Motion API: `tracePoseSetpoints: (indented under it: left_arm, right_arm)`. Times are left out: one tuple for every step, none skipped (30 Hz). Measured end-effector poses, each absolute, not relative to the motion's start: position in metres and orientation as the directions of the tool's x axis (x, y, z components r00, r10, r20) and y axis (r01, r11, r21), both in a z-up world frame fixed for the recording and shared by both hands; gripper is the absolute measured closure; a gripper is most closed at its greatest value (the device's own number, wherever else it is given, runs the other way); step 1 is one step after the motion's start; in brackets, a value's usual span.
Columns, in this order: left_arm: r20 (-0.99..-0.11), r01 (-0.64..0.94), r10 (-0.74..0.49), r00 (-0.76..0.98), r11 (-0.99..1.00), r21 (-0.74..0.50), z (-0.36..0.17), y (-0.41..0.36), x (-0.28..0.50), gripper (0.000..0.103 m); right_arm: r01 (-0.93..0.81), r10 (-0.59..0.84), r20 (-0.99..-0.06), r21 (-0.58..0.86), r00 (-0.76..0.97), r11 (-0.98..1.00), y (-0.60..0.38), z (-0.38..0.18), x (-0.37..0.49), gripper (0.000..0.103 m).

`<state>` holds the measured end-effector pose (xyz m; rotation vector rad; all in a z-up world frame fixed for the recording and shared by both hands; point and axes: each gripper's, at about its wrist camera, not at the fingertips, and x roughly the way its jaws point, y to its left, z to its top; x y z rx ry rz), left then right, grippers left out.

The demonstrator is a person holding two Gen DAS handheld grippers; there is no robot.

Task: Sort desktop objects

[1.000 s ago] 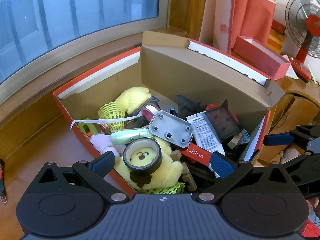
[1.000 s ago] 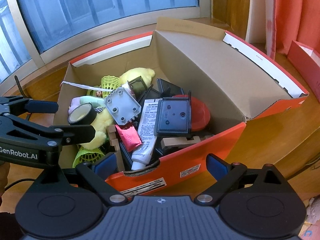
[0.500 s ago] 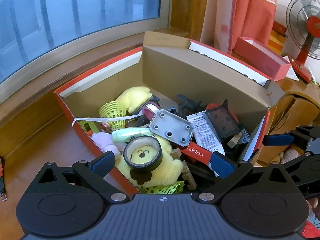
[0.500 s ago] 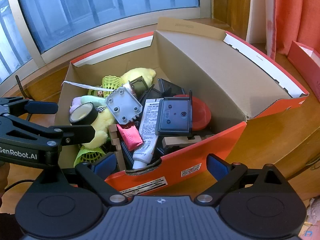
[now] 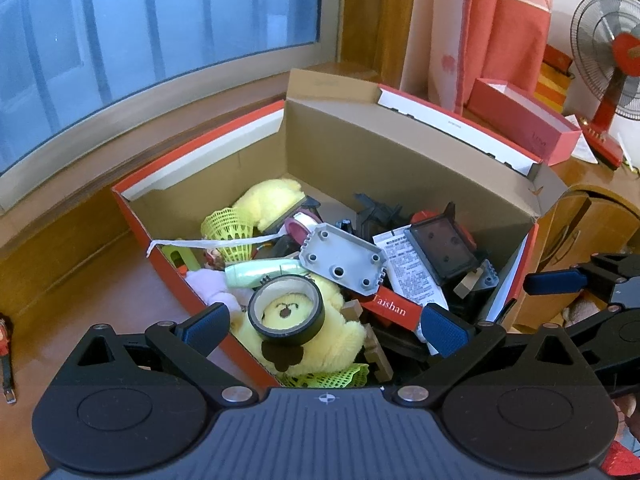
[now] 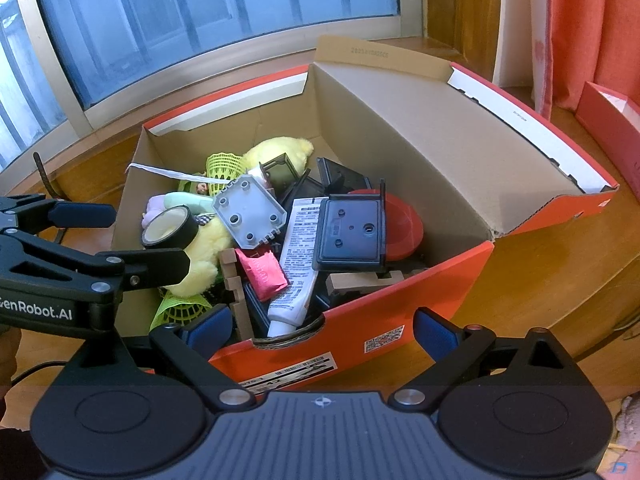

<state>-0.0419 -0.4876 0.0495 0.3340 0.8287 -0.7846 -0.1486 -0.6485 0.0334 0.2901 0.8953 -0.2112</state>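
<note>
An open orange cardboard box (image 5: 400,160) (image 6: 400,292) on the wooden desk is full of mixed objects. A black tape roll (image 5: 286,311) (image 6: 170,228) lies on a yellow plush toy (image 5: 320,344) (image 6: 208,248). Beside it are a grey plastic plate (image 5: 344,258) (image 6: 249,216), a black square tray (image 5: 442,250) (image 6: 350,234), a white tube (image 6: 296,256) and a green shuttlecock (image 5: 228,230). My left gripper (image 5: 326,326) hangs open over the box's near corner, above the tape roll. My right gripper (image 6: 322,326) stands open at the box's front wall, holding nothing.
A window runs along the back. A long red box (image 5: 524,120) and a red fan (image 5: 612,60) stand at the right, with curtains (image 5: 492,20) behind. Bare wooden desk (image 5: 100,280) lies left of the box. A dark strap (image 5: 6,356) lies at the far left.
Both grippers have shifted only slightly; the box sits a little lower and farther right in the left wrist view. Nothing was taken hold of or let go.
</note>
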Motion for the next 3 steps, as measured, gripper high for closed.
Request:
tracePoseSetpoints:
  left_arm:
    - [-0.762,0.736,-0.49,0.423,0.677,-0.027,0.0497,-0.4875,-0.0422,0.0]
    - [-0.763,0.736,-0.491,0.421,0.676,-0.029,0.0497,-0.4873,-0.0421,0.0]
    - [-0.763,0.737,-0.492,0.419,0.675,-0.03,0.0498,-0.4871,-0.0421,0.0]
  right_arm:
    - [0.3,-0.059,-0.791,0.16,0.609,0.94,-0.6485,0.0334,-0.1487,0.005]
    - [0.3,-0.059,-0.79,0.161,0.61,0.94,-0.6485,0.0334,-0.1488,0.005]
    - [0.3,-0.059,-0.79,0.161,0.61,0.94,-0.6482,0.0334,-0.1489,0.005]
